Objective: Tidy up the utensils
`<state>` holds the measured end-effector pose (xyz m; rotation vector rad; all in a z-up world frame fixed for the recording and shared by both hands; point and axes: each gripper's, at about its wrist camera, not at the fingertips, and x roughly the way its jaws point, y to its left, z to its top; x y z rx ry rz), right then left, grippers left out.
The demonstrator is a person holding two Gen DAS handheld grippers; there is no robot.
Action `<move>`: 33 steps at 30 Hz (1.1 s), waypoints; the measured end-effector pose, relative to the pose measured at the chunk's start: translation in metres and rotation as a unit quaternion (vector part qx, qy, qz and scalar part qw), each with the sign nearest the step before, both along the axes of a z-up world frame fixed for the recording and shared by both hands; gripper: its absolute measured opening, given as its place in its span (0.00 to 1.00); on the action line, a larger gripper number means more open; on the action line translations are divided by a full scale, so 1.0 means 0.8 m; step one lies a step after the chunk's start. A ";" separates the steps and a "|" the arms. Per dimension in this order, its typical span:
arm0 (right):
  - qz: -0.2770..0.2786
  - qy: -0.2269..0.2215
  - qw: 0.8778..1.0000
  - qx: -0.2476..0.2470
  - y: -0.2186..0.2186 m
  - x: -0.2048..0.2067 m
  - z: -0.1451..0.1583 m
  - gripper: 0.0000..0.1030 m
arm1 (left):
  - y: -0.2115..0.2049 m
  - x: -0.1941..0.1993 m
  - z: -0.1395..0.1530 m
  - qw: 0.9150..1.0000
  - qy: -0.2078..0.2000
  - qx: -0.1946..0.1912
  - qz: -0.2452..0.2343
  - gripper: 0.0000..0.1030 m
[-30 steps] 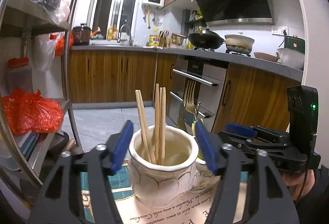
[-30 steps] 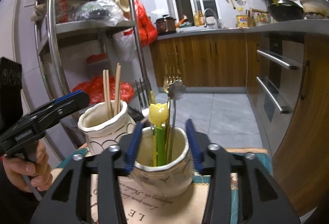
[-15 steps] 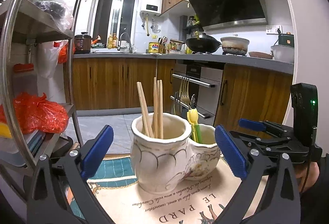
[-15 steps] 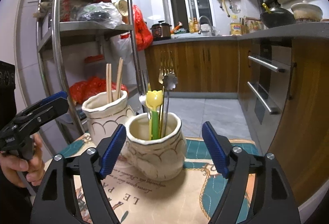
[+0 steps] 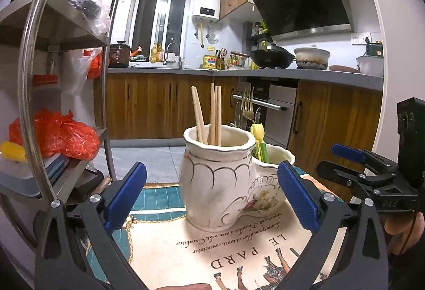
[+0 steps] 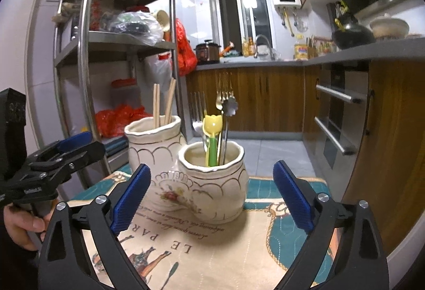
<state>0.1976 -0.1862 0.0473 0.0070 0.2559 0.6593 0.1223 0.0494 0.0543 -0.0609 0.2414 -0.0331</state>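
Two cream ceramic holders are standing side by side and touching on a printed mat (image 5: 240,250) that is covering the worktop. The taller holder (image 5: 216,178) is carrying wooden chopsticks (image 5: 212,114), which are standing upright and leaning slightly apart. The shorter holder (image 6: 212,181) is carrying a yellow-and-green utensil (image 6: 212,141), a flower-ended metal utensil (image 6: 229,114) and forks (image 6: 223,100), all handle-down or upright inside it.

The left gripper (image 5: 209,197) is sitting with its jaws spread wide, gripping nothing; its blue pads (image 5: 126,195) are standing apart from the taller holder, which is lying just ahead of the gap between them, touched by neither pad. The right gripper (image 6: 211,198) is likewise spread wide and carrying nothing; its jaws have just been opening, and the shorter holder is standing just beyond them, centred in the gap, clear of both pads (image 6: 131,199).

In the left wrist view the right gripper is showing at the right edge, beside the shorter holder, with a hand (image 5: 403,231) under it. In the right wrist view the left gripper is showing at the left edge, near the taller holder, with a hand (image 6: 22,223) gripping its handle.
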 end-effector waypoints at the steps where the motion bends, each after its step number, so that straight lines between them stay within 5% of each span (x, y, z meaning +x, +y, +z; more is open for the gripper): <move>1: -0.001 -0.002 1.000 0.000 -0.001 -0.001 -0.001 0.91 | 0.000 0.000 0.000 1.000 0.001 0.001 0.002 0.95; 33: -0.013 -0.006 1.000 -0.003 -0.001 -0.006 -0.002 0.94 | -0.001 0.009 -0.002 1.000 0.017 0.003 0.018 0.95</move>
